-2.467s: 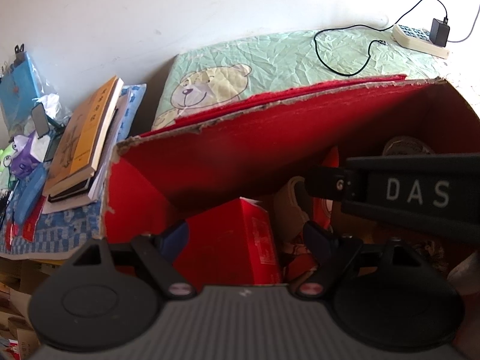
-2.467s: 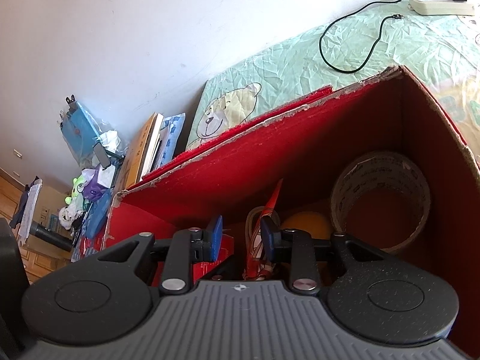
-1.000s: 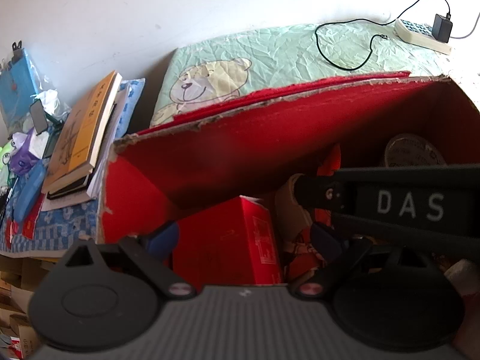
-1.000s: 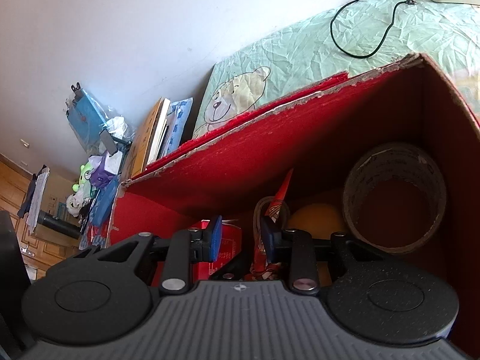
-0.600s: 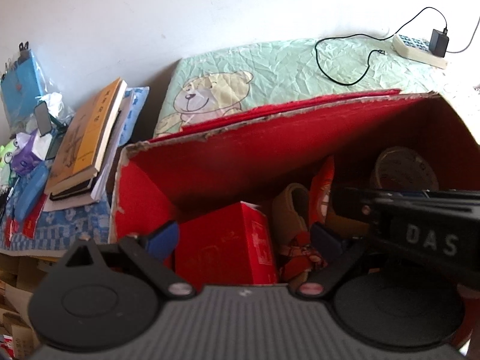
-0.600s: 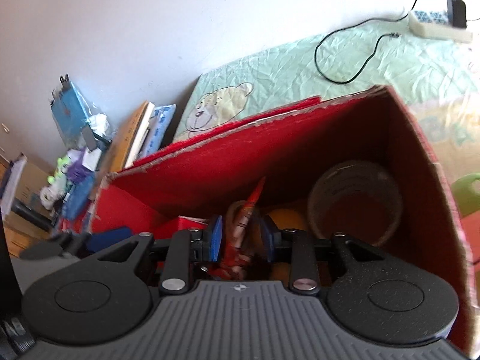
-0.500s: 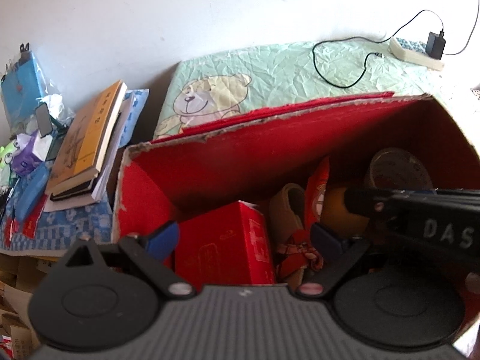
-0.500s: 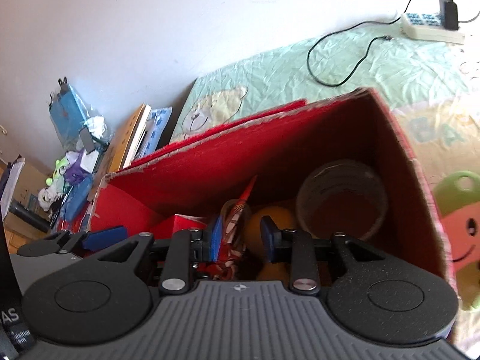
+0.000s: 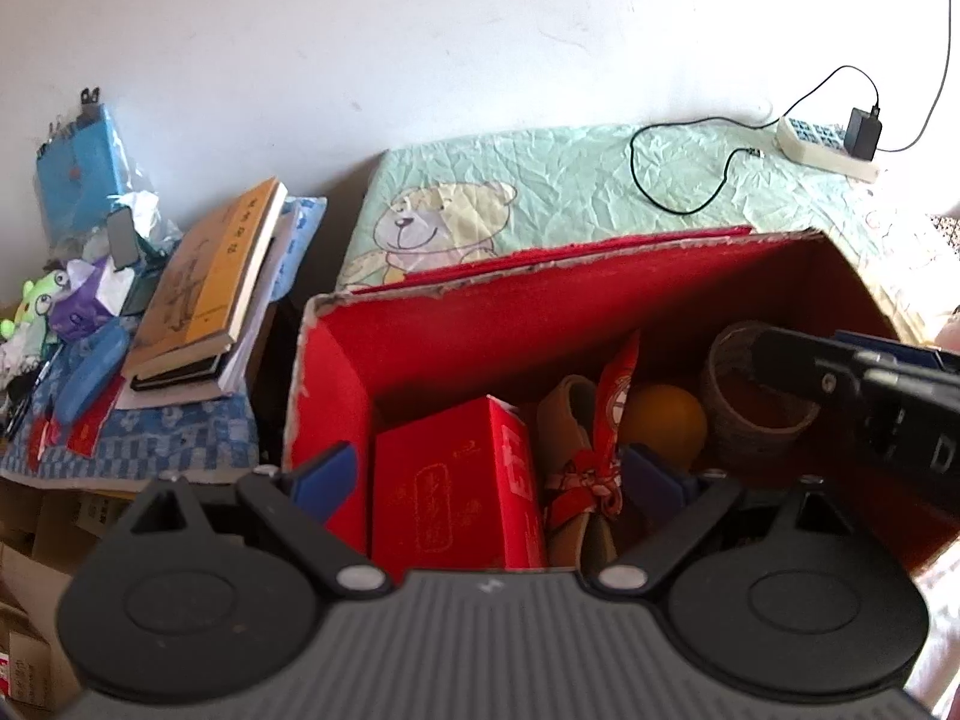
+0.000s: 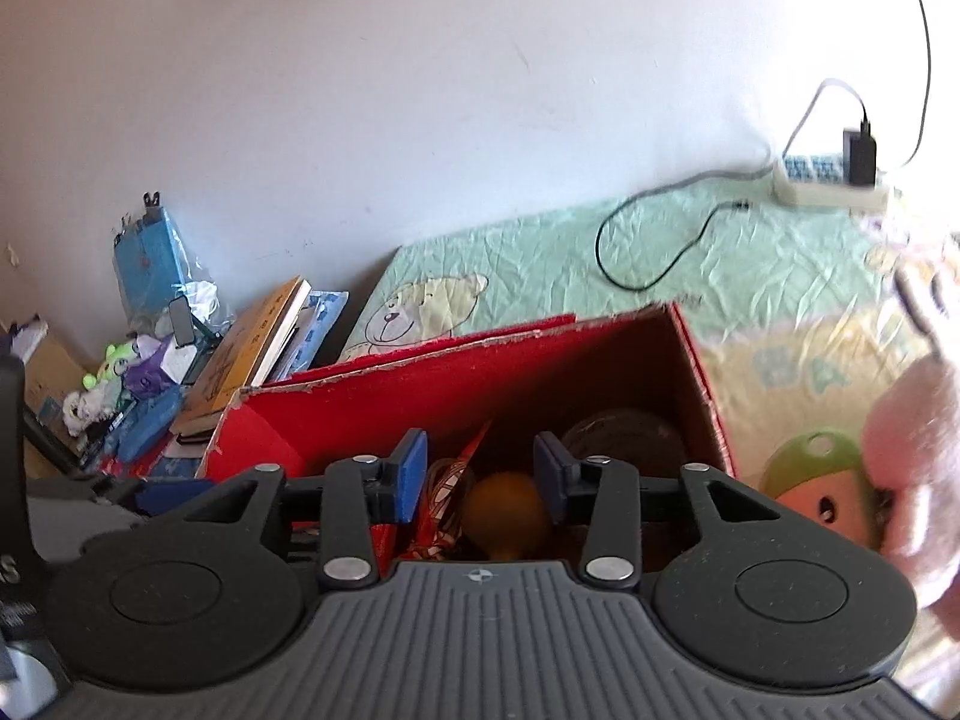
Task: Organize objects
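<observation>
An open red cardboard box [image 9: 600, 294] stands on a green bear-print mat [image 9: 540, 204]. Inside lie a small red carton [image 9: 456, 486], a red printed packet [image 9: 609, 420], an orange ball [image 9: 663, 420] and a roll of tape [image 9: 756, 396]. My left gripper [image 9: 489, 477] is open and empty, above the box's near left part. My right gripper [image 10: 480, 474] is open and empty, raised above the box [image 10: 540, 372], with the ball [image 10: 507, 516] and packet [image 10: 447, 498] below its fingers. Its body shows at the right in the left wrist view [image 9: 870, 384].
Books [image 9: 210, 288] and small clutter [image 9: 78, 300] are stacked on a side table to the left. A power strip [image 9: 825, 141] with a black cable [image 9: 678, 180] lies at the mat's far right by the wall. A pink plush object [image 10: 918, 480] sits to the right of the box.
My right gripper has let go of the red packet, opened, and lifted up and back out of the box. Both views have risen and pulled back from the box.
</observation>
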Action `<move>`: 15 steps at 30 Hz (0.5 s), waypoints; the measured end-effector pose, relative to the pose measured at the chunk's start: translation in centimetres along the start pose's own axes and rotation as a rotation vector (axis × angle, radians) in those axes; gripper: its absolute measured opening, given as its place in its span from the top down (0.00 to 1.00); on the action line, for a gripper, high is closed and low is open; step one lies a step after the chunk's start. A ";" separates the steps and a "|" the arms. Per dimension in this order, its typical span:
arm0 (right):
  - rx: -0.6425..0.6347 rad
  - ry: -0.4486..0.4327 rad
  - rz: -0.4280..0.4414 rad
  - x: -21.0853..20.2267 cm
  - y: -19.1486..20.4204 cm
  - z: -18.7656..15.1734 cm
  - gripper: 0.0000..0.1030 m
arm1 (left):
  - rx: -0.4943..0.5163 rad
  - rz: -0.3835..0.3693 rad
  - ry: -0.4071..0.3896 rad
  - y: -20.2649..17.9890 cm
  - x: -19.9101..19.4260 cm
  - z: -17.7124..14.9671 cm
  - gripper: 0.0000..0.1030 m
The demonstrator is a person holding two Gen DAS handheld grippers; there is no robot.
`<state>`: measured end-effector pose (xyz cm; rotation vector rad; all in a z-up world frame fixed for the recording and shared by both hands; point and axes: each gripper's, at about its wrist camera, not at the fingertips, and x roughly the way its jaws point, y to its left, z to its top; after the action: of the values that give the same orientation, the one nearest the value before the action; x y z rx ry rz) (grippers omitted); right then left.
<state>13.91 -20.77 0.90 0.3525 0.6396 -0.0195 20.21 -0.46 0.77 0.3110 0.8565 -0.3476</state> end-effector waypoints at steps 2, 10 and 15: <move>-0.021 -0.013 -0.002 -0.6 0.2 -0.3 0.59 | -0.005 0.000 -0.008 -0.2 -0.8 -0.3 0.08; -0.040 -0.036 0.037 -3.1 -0.2 -1.3 0.58 | -0.017 0.041 -0.049 -1.5 -4.1 -2.0 0.06; -0.044 -0.058 0.048 -5.0 -1.0 -1.9 0.52 | -0.072 0.073 -0.047 -2.3 -5.3 -3.0 0.03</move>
<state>8.69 -21.54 2.11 0.3236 0.5736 0.0301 13.97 -0.42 2.75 0.2661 0.8071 -0.2546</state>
